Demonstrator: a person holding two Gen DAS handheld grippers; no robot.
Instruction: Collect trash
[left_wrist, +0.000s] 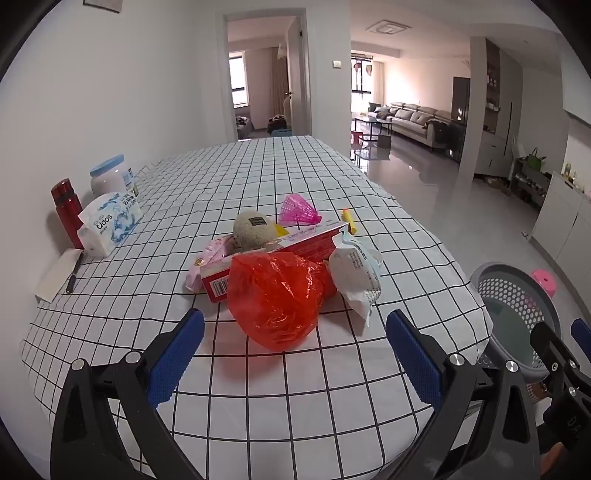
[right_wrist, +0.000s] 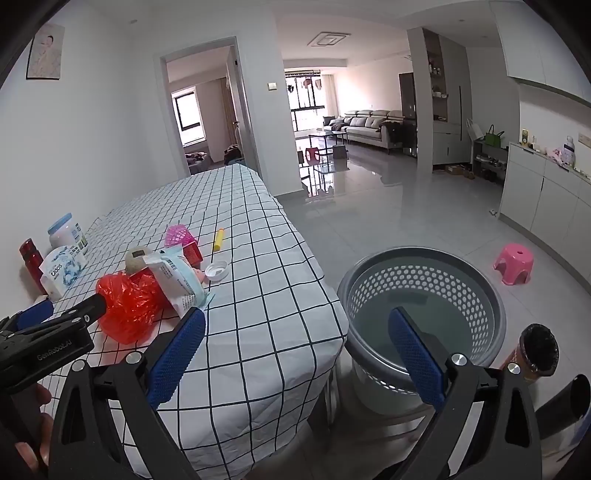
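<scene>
Red plastic bag (left_wrist: 275, 301): crumpled, nearest piece of the trash pile, lying on the counter just ahead of the left claw, untouched.
Trash pile: the bag, a red-and-white carton (left_wrist: 273, 254), a torn white wrapper (left_wrist: 356, 275), a pink packet (left_wrist: 208, 260) and a round beige lump (left_wrist: 253, 229) lie bunched and touching; a pink mesh piece (left_wrist: 297, 210), a yellow tube (right_wrist: 218, 239) and a white lid (right_wrist: 217, 270) sit a little apart behind them.
Basket (right_wrist: 424, 284): grey, perforated wall, standing on the floor beside the counter's right edge; its bottom looks bare, with no trash visible in it.
Progress: judged as the very start; nothing collected, every piece left to lift and drop in.
Left claw (left_wrist: 295, 354): jaws wide, nothing between the blue pads, aimed down at the red bag.
Right claw (right_wrist: 295, 350): jaws wide and holding nothing, poised over the counter's edge and the basket rim.
Kept items, likely: tissue pack (left_wrist: 110, 223), red bottle (left_wrist: 68, 212), blue-lidded jar (left_wrist: 110, 177), a pen on white paper (left_wrist: 74, 275), all along the wall side, well apart from the pile.
Counter (left_wrist: 258, 387): covered with a white cloth in a black grid, draped over the edge.
Room: glossy pale tiled floor, pink stool (right_wrist: 514, 263), white cabinets on the right, open doorway and a grey sofa (right_wrist: 369, 127) far behind.
</scene>
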